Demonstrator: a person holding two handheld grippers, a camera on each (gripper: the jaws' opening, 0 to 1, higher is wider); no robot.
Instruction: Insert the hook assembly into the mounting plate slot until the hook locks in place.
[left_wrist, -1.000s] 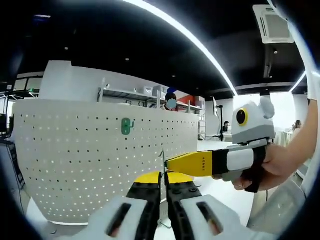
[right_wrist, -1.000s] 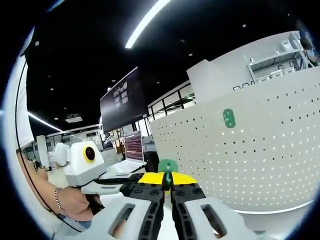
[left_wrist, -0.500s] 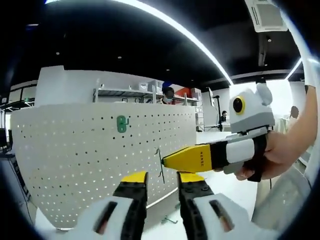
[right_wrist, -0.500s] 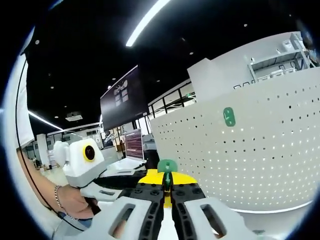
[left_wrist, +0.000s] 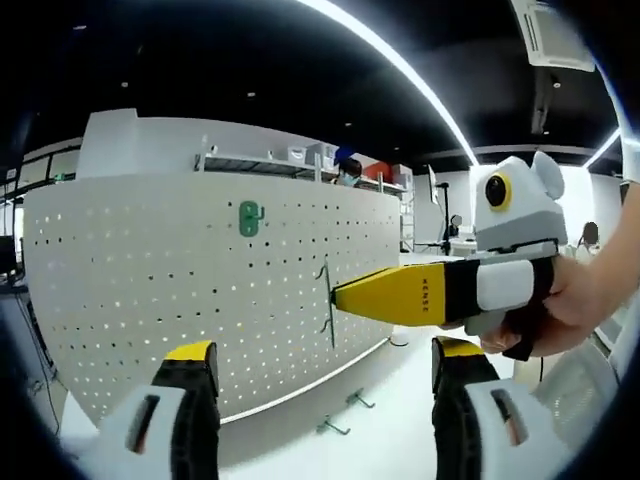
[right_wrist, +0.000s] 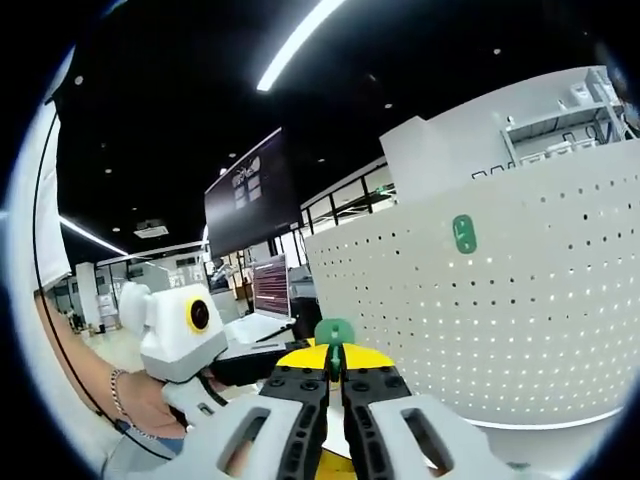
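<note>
You are facing the big white board full of holes (left_wrist: 200, 300), standing on the worktop (left_wrist: 400, 440), with a green hook (left_wrist: 250, 218) already hanging near its top edge. Your right tongs (left_wrist: 338, 297) are squeezed shut on the thin hook (left_wrist: 326, 300), just in front of the board, and your left tongs (left_wrist: 320, 375) are wide open and hold nothing. Two little hooks (left_wrist: 345, 412) lie on the worktop by the board's bottom edge.

Left tongs (left_wrist: 325, 375) wide open, jaws far apart at the bottom of the left gripper view. Right tongs (right_wrist: 334, 372) closed, jaws pressed together on a thin green-topped piece (right_wrist: 334, 335). Right tongs reach in from the right in the left gripper view, held in a bare hand (left_wrist: 580, 300). Person's other hand (right_wrist: 150, 395) grips the left tool.
</note>
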